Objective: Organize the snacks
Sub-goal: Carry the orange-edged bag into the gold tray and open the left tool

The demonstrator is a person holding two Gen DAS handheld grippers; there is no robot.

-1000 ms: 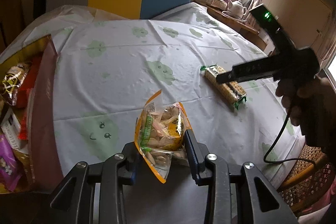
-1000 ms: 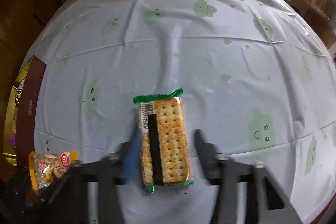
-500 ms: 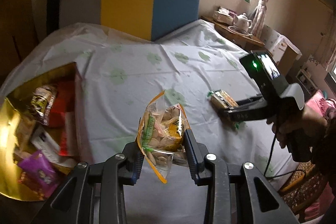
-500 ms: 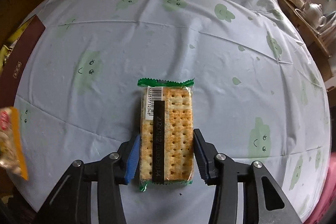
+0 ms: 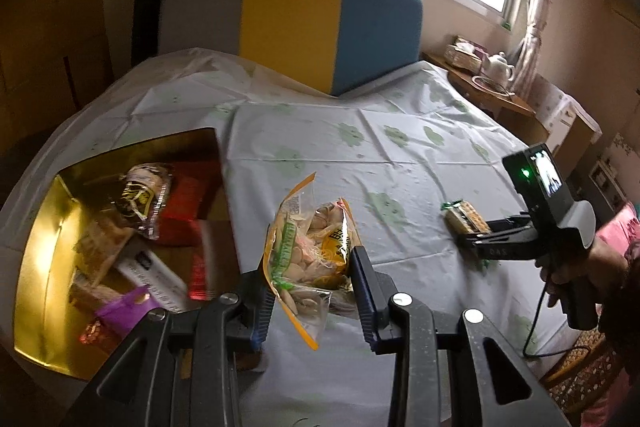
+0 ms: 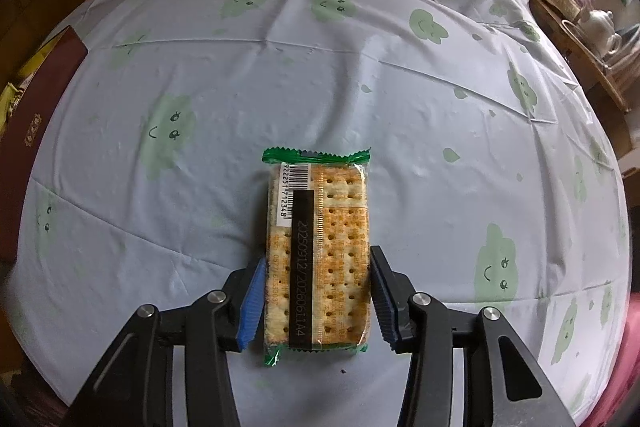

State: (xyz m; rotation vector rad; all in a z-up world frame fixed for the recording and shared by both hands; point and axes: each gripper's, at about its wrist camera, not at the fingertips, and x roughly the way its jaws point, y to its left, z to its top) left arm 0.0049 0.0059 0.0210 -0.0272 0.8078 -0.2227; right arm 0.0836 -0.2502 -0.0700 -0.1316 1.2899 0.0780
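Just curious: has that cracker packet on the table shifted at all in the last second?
No. The cracker packet lies where it was on the tablecloth, by the same green cloud print.

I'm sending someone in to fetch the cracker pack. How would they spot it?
On the cloud-print tablecloth, look between the two fingers of the right tool. The cracker pack lies flat there: clear wrap, green crimped ends, and it is the only snack lying on the cloth.

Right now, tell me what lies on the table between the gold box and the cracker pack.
Left wrist view: only bare tablecloth lies between the gold box and the cracker pack; the held nut bag hangs above it.
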